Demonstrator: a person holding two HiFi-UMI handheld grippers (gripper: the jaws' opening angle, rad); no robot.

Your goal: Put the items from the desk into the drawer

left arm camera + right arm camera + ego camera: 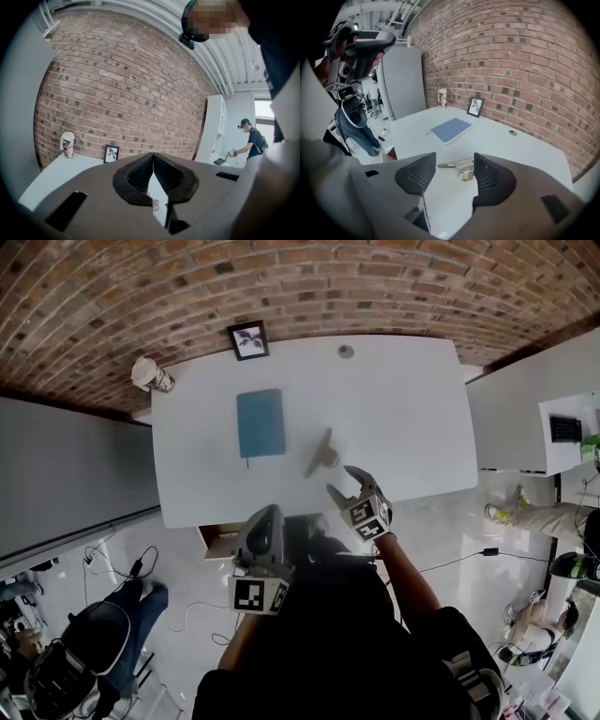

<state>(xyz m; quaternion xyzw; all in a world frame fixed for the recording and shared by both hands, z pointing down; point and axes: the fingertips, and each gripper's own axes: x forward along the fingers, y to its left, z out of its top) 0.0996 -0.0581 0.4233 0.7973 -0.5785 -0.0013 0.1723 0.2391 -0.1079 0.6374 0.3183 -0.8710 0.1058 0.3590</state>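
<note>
The right gripper (337,478) (451,180) is pointing steeply down over the tabletop's (412,418) lower edge, its jaws standing spread with nothing pinched. In its own view a silvery clip (461,168) is lying on the tabletop (520,154) just past the tips, framed in the gap between them. In the head view the clip (322,454) is sitting just above and left of that gripper. The right forearm is running in from the lower right of the frame.

The left gripper (269,512) (153,169) is pointing nearly level, low and centre-left, with jaws pressed together and empty. The drawer (214,540) is showing under the tabletop's lower-left edge, just left of it.

A blue notebook (261,423) (451,130) is lying flat left of the clip, well apart from it. A frame (248,339) and a cup (150,376) are standing along the upper edge.
</note>
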